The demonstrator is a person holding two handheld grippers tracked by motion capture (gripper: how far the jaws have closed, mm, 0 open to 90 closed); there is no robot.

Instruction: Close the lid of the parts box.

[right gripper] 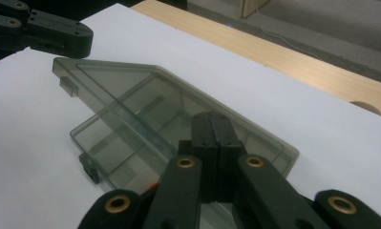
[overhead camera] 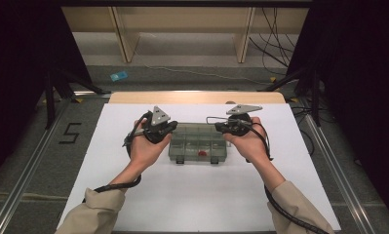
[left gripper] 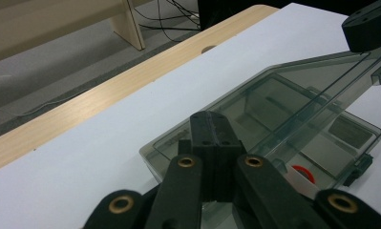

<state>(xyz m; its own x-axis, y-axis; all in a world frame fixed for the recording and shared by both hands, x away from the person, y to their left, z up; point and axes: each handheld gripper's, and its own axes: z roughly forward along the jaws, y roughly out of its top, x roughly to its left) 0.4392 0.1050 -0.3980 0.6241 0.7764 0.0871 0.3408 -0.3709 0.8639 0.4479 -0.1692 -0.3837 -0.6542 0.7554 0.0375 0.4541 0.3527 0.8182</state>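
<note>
Pinching raised lid [right gripper: 126, 102] of clear box [overhead camera: 198, 143], both jaws clamped at opposite ends

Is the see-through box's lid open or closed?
Open partway. The lid slants up off the box, with both grippers at its ends.

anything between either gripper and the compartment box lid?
Nothing visible. The left gripper and right gripper are both shut at opposite ends of the clear box, on the edge of its raised lid. A small red item lies inside, clear of both.
</note>
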